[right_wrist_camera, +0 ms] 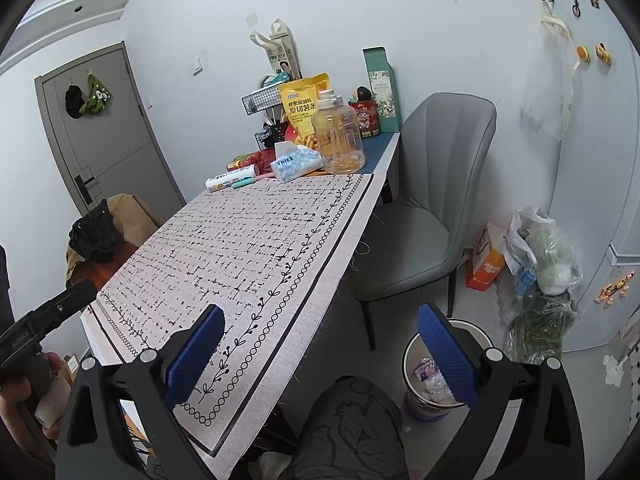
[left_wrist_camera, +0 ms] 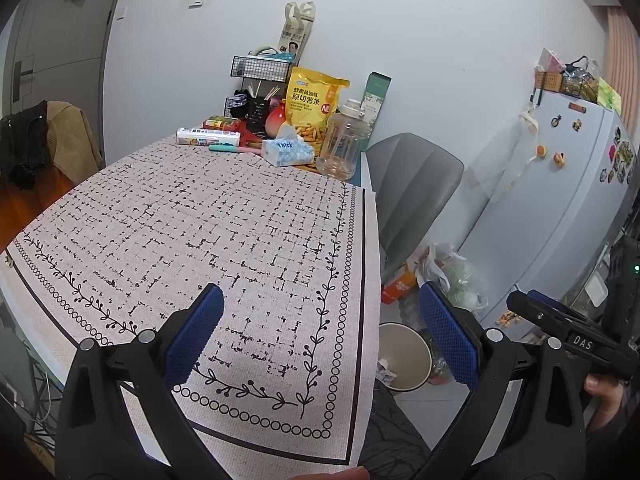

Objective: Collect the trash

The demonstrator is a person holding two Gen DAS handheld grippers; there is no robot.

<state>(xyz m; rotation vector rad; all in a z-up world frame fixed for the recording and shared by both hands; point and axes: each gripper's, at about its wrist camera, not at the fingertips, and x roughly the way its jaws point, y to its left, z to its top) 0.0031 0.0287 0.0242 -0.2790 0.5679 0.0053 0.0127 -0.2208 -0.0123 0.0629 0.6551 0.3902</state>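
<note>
My left gripper (left_wrist_camera: 322, 332) hangs open over the near right corner of the patterned tablecloth (left_wrist_camera: 240, 220), with nothing between its blue pads. Down on the floor to the right of the table stands a round waste bin (left_wrist_camera: 400, 326) holding crumpled paper (left_wrist_camera: 386, 368). My right gripper (right_wrist_camera: 322, 354) is open and empty too, straddling the cloth's edge (right_wrist_camera: 280, 320) and the bin (right_wrist_camera: 406, 360). Crumpled wrappers (right_wrist_camera: 430, 376) lie inside the bin. No loose trash shows on the cloth.
A yellow snack bag (left_wrist_camera: 312, 100), clear jar (left_wrist_camera: 340, 144) and tissue pack (left_wrist_camera: 288, 152) crowd the table's far end. A grey chair (right_wrist_camera: 432, 200) stands beside the table. Plastic bags (right_wrist_camera: 544, 252) and an orange box (right_wrist_camera: 486, 268) sit by the fridge (left_wrist_camera: 560, 184). The person's knee (right_wrist_camera: 352, 432) is below.
</note>
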